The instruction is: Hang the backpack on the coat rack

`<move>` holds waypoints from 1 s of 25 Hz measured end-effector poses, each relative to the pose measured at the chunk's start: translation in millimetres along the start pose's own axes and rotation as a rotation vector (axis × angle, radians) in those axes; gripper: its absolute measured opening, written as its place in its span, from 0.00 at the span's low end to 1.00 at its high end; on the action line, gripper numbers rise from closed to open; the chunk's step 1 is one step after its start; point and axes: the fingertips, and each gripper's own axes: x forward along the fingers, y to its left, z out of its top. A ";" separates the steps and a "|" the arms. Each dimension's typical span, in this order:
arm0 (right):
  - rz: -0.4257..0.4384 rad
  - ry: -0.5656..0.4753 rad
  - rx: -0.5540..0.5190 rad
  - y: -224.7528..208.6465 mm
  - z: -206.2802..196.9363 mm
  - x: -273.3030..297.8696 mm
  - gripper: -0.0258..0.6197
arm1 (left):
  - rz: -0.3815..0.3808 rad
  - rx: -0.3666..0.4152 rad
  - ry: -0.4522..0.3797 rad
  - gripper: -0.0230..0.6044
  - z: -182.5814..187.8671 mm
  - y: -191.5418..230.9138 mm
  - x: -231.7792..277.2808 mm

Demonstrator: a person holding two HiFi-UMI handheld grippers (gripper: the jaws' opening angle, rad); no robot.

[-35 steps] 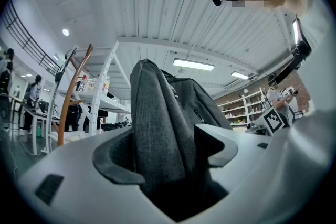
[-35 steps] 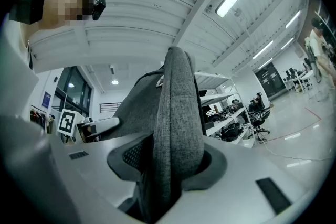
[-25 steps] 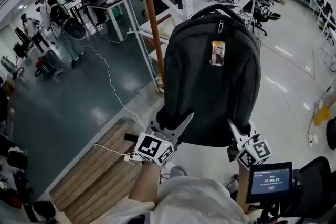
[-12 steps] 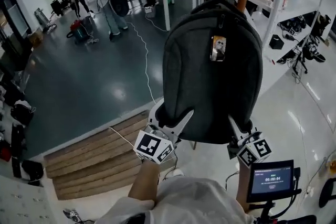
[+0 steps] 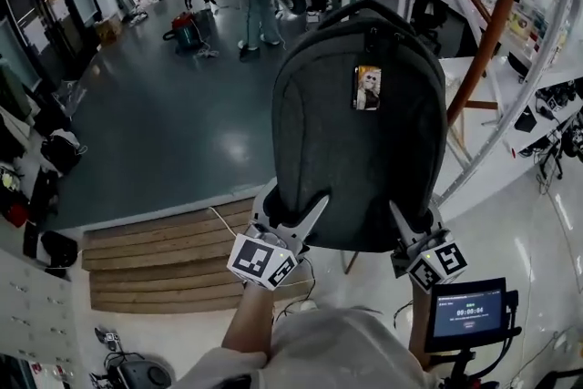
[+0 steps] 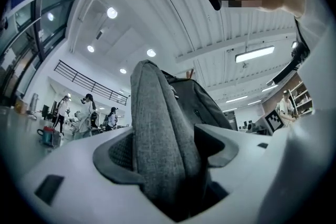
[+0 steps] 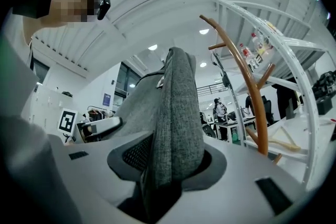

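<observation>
Hanging pinched — rounded, coarse-woven grey backpack (image 5: 361,161).

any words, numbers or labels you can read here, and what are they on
"00:00:04", as best it reads: small screen, lower right of the head view; its smaller print is blurred.
Tag on the backpack: a picture, no legible words.
Marker cubes: black-and-white patterns, no letters.
Blue wall sign in the right gripper view: too small to read.

Backpack (image 5: 360,150) — matt woven cloth
</observation>
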 end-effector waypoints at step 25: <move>-0.164 -0.315 -0.202 -112.0 145.7 -54.2 0.29 | -0.260 0.166 -0.227 0.56 97.2 -91.2 161.0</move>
